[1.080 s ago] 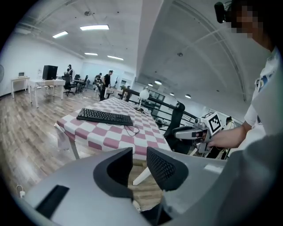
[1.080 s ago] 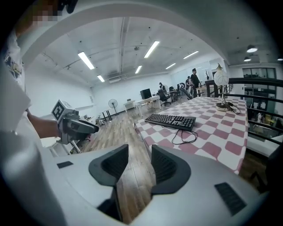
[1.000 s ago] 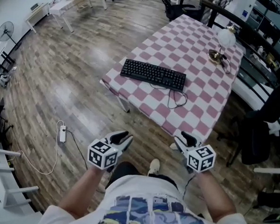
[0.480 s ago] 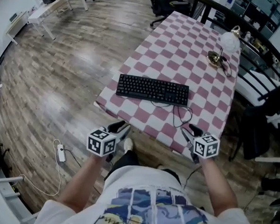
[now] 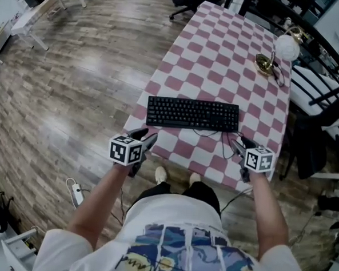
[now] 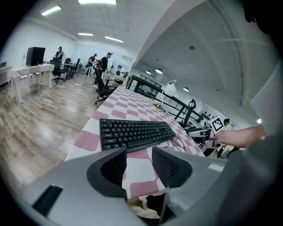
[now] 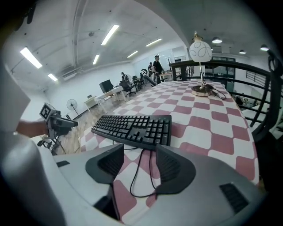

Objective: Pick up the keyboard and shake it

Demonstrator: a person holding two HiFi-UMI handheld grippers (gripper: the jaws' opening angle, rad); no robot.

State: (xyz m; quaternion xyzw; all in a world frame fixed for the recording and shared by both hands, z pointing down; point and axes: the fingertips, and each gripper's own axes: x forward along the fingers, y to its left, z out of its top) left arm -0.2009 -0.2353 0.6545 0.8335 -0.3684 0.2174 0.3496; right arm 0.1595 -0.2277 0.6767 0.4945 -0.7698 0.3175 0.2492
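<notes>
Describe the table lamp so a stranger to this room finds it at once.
Start at the long table covered in pink-and-white checks. Go past the black keyboard at the near end to the far right edge. There stands the lamp: a white globe shade on a thin stem and round brass base, the only upright thing on it.

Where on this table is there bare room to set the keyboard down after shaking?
The wide checked stretch of the table beyond the keyboard, up to the lamp at the far right edge, is bare. The near strip is crowded on the right by the keyboard's looped cable.
</notes>
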